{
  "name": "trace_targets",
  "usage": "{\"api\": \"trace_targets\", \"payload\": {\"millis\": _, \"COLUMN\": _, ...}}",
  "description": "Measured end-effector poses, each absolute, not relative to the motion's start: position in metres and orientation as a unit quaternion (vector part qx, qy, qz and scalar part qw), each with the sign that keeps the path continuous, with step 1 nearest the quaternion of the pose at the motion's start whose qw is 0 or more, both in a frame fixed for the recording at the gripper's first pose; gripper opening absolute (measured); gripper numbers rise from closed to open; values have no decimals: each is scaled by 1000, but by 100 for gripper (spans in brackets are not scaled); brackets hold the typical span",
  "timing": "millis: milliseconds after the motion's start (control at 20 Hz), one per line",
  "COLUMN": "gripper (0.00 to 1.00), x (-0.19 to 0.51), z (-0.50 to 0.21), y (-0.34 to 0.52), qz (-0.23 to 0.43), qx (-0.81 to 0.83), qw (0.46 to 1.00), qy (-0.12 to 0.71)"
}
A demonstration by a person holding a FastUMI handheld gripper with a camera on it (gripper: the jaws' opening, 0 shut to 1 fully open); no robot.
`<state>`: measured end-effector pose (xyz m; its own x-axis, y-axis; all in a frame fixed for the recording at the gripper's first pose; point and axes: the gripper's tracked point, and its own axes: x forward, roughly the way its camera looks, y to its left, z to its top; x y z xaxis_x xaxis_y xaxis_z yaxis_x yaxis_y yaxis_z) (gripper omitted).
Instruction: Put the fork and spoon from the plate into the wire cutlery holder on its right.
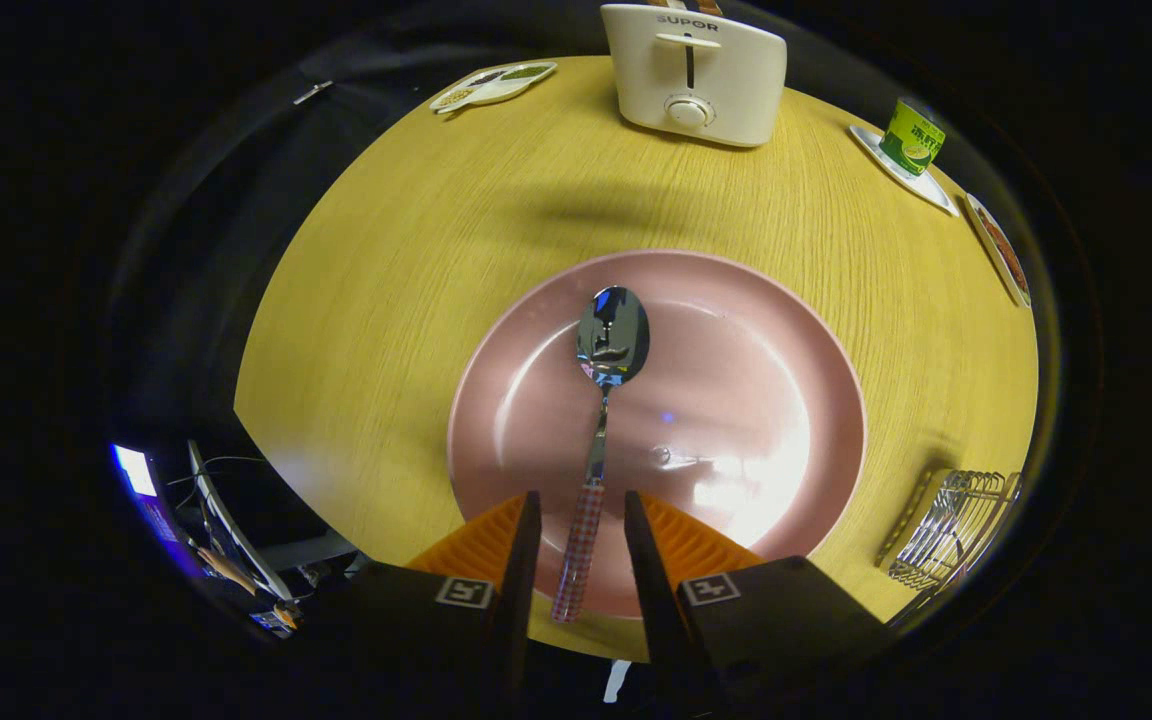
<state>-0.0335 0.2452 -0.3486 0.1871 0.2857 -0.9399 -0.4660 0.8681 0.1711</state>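
Note:
A metal spoon (612,337) with a checked red-and-white handle lies on the pink plate (786,330), its bowl pointing away from me toward the plate's middle. My gripper (582,500) is open, with one finger on each side of the spoon's handle and a small gap showing on both sides. The handle's end reaches past the plate's near rim, between the fingers. The wire cutlery holder (954,530) stands on the table to the right of the plate, level with the fingers.
The round wooden table (386,300) carries a white toaster (693,75) at the far side, a divided white dish (492,86) at the far left, a green can (913,136) on a white saucer and another dish (1002,250) at the far right.

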Motion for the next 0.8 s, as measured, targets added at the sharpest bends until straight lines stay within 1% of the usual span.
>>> {"api": "trace_targets", "payload": {"millis": 100, "gripper": 40, "x": -37, "z": -357, "y": 244, "qz": 245, "qx": -80, "qw": 756, "qy": 601}}
{"api": "trace_targets", "payload": {"millis": 150, "gripper": 30, "x": -41, "z": -358, "y": 245, "qz": 248, "qx": -75, "qw": 752, "qy": 606}}
{"api": "trace_targets", "payload": {"millis": 200, "gripper": 25, "x": -44, "z": -357, "y": 246, "qz": 252, "qx": -72, "qw": 750, "qy": 607}}
{"api": "trace_targets", "payload": {"millis": 300, "gripper": 24, "x": -41, "z": -365, "y": 245, "qz": 253, "qx": -66, "qw": 748, "qy": 610}}
{"api": "trace_targets", "payload": {"millis": 350, "gripper": 17, "x": -40, "z": -358, "y": 242, "qz": 254, "qx": -58, "qw": 747, "qy": 612}}
{"api": "trace_targets", "payload": {"millis": 500, "gripper": 12, "x": -39, "z": -352, "y": 232, "qz": 267, "qx": -55, "qw": 745, "qy": 608}}
{"api": "trace_targets", "payload": {"millis": 650, "gripper": 12, "x": -37, "z": -333, "y": 216, "qz": 278, "qx": -40, "qw": 746, "qy": 603}}
{"api": "trace_targets", "payload": {"millis": 800, "gripper": 12, "x": -37, "z": -298, "y": 187, "qz": 288, "qx": -23, "qw": 748, "qy": 598}}
